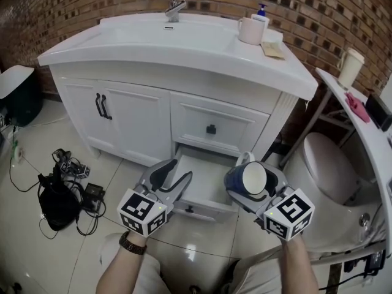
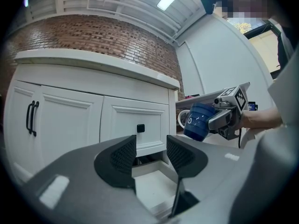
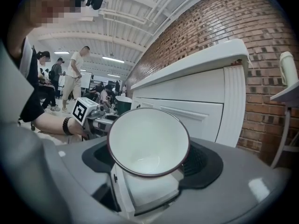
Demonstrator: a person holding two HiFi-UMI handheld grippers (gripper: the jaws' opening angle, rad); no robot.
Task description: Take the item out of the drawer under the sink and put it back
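Note:
Under the white vanity, the lower drawer (image 1: 197,209) stands pulled out, and its white inside looks bare. My right gripper (image 1: 256,185) is shut on a blue mug (image 1: 251,177) with a white inside. It holds the mug on its side above the drawer's right edge, the mouth facing me. In the right gripper view the mug (image 3: 148,141) fills the gap between the jaws, with the drawer (image 3: 149,192) below it. My left gripper (image 1: 173,176) hangs open and empty over the drawer's left front. From there the left gripper (image 2: 151,155) sees the mug (image 2: 200,120) to its right.
The upper drawer (image 1: 211,129) with a black knob is shut, as are the cabinet doors (image 1: 101,106). A white cup (image 1: 251,30) stands on the sink counter. A toilet (image 1: 331,170) is close on the right. A black bag and cables (image 1: 61,195) lie on the floor at left.

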